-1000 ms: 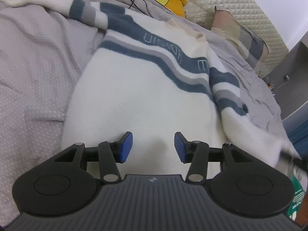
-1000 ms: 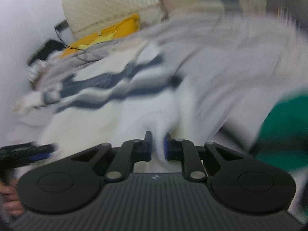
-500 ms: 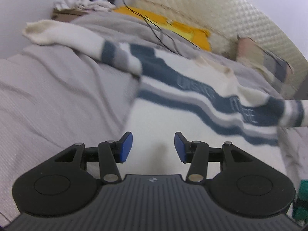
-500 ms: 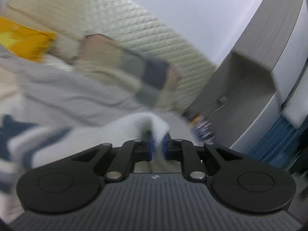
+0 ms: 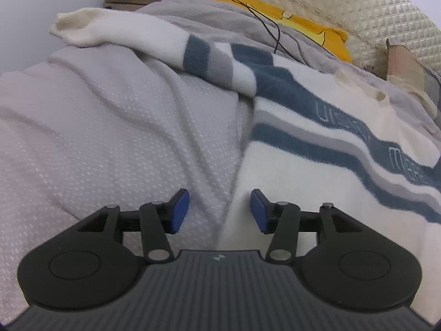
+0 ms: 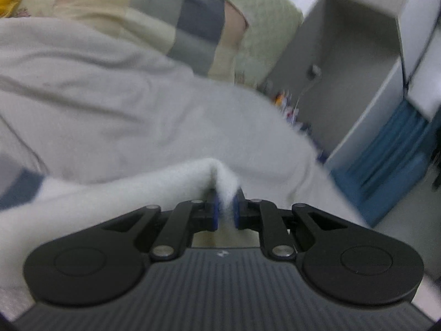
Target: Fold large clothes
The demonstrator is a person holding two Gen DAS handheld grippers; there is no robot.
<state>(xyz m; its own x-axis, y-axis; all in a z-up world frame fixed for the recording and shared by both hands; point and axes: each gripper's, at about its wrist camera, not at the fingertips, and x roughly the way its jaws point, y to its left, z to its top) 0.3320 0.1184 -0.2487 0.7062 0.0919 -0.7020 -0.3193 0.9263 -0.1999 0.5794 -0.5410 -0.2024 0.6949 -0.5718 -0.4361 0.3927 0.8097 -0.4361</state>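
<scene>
The left black two-finger gripper with blue pads (image 5: pixel 220 211) hangs with its jaws spread wide and nothing between them, tilted slightly downward. The right black two-finger gripper with blue pads (image 6: pixel 226 213) has its jaws drawn close together, pinching a fold of white fluffy fabric (image 6: pixel 222 178) that bulges up between the pads.

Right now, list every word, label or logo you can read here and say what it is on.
Sweater, lettering woven into the blue stripe: two words, blurred and seen at an angle; not legible.
Left gripper body: small emblem, no letters.
Right gripper body: the same emblem, no letters.
Yellow pillow: dark markings, not readable.
Nothing else carries text.
</scene>
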